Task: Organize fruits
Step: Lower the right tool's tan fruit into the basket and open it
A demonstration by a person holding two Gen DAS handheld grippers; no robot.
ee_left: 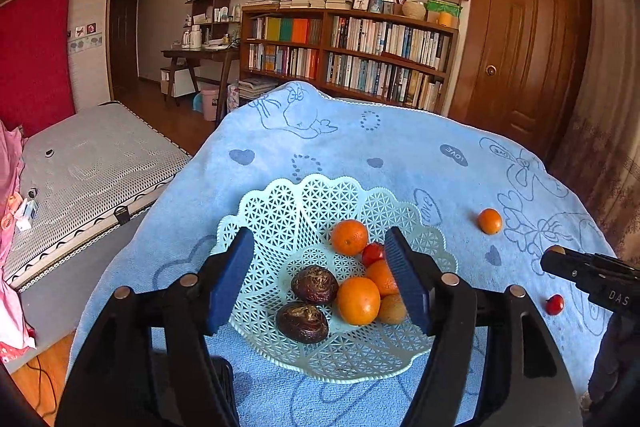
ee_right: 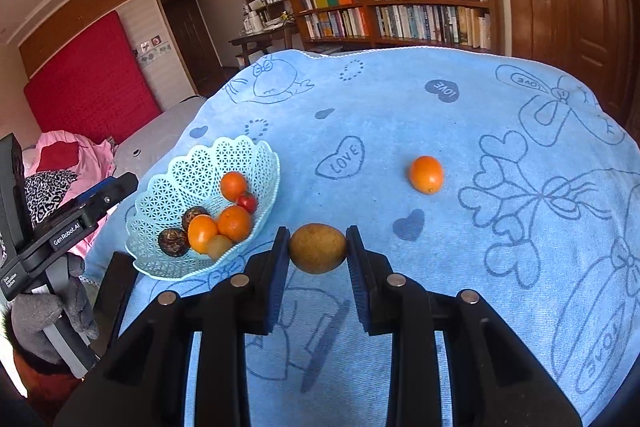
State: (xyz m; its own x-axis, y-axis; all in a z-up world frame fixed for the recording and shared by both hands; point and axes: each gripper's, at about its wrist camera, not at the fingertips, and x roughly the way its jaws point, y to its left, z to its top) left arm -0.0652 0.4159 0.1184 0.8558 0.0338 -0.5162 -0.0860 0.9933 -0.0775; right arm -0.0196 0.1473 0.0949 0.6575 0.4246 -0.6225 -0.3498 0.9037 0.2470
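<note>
A pale green lattice basket point(ee_left: 288, 211) point(ee_right: 192, 171) sits on the blue cloth. It holds three oranges point(ee_left: 358, 301), a cherry tomato point(ee_left: 373, 253), two dark round fruits point(ee_left: 315, 284) and a kiwi point(ee_left: 392, 309). My left gripper point(ee_left: 320, 251) hovers open over the basket with nothing between its fingers. My right gripper point(ee_right: 318, 243) is shut on a brown kiwi point(ee_right: 318, 248), to the right of the basket and just above the cloth. A loose small orange point(ee_right: 426, 174) point(ee_left: 490, 221) lies farther right. A loose cherry tomato point(ee_left: 555, 304) lies beside the right gripper's finger point(ee_left: 560, 263).
The blue cartoon-print cloth point(ee_right: 400, 99) drapes over the whole table and falls off at the far and left edges. A bed point(ee_left: 92, 163) stands to the left, a bookshelf point(ee_left: 348, 55) and a wooden door point(ee_left: 528, 39) behind. A grey-gloved hand point(ee_right: 52, 311) holds the left gripper.
</note>
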